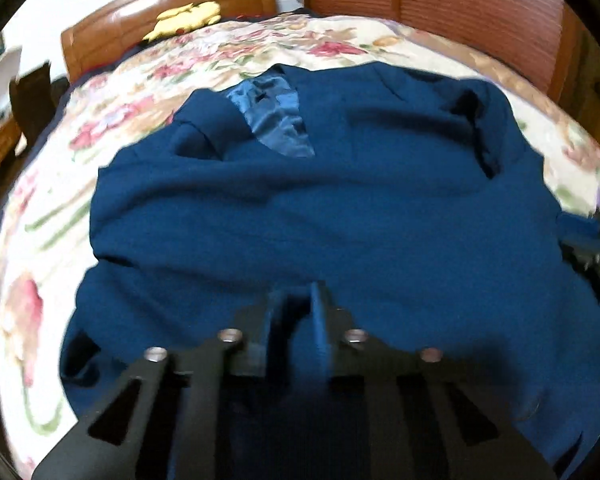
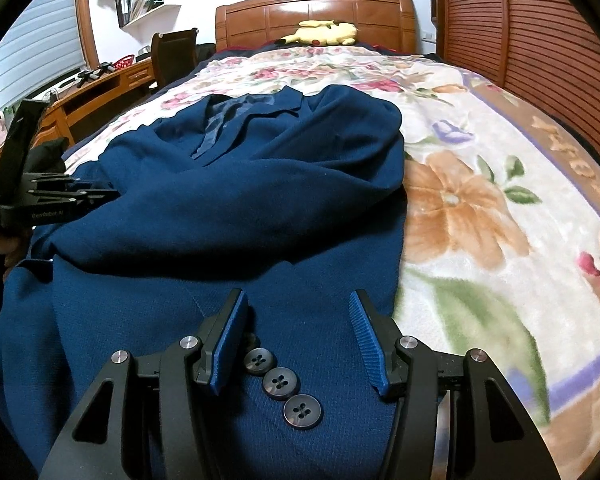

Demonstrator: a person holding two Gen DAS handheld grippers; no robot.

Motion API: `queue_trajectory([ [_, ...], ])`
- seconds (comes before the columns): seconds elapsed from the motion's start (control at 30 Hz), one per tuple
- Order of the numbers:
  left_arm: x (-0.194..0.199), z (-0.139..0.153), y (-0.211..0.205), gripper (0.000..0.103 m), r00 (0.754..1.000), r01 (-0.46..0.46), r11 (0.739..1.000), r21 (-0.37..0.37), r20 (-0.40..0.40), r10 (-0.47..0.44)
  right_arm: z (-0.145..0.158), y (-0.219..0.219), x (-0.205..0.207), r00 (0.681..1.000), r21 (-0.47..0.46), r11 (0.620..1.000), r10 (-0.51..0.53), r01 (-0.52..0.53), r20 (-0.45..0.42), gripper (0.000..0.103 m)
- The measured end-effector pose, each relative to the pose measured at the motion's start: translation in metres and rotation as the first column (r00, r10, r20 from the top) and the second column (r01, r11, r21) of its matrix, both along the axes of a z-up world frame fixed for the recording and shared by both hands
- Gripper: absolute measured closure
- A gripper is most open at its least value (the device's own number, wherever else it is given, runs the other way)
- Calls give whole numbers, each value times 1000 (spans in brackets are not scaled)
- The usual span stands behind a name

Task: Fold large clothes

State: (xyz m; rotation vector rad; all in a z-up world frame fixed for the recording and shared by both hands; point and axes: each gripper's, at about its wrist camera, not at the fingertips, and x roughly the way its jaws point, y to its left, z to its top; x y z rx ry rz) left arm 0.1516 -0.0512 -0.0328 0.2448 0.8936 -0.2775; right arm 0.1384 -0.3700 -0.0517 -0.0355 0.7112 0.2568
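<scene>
A large dark blue jacket (image 1: 300,208) lies on a floral blanket (image 1: 60,184) on the bed, collar and shiny lining toward the headboard. It also shows in the right wrist view (image 2: 228,208), partly folded over itself. My left gripper (image 1: 296,300) is nearly shut, with blue cloth between its fingers at the jacket's near edge; the view is blurred. From the right wrist view it (image 2: 112,194) sits at the jacket's left side. My right gripper (image 2: 298,300) is open and empty, just above the sleeve cuff with three dark buttons (image 2: 280,384).
A wooden headboard (image 2: 316,12) and a yellow plush toy (image 2: 324,34) stand at the far end. A slatted wooden wardrobe (image 2: 532,40) runs along the right. A desk (image 2: 100,92) and chair (image 2: 176,56) stand at the left. Bare floral blanket (image 2: 480,208) lies right of the jacket.
</scene>
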Motion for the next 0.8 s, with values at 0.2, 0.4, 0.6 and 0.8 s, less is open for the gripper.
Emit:
queue_trajectory([
  [0.2,-24,41,11,98,989,-29,999,45,145,22,0,2,-1,1000,-1,1000,-4,4,3,48],
  [0.4,-40,107,44,98,940,-133,991,8,317,124,0,2,-1,1000,-4,1000,-6,6,4,48],
  [0.6,-70,152,65,98,895,-156,988,-18,420,149,-1,1,-2,1000,0,1000,3,-3,7,48],
  [0.8,-116,143,71,98,898,-111,994,6,430,97,0,1,-2,1000,-1,1000,2,-2,8,48],
])
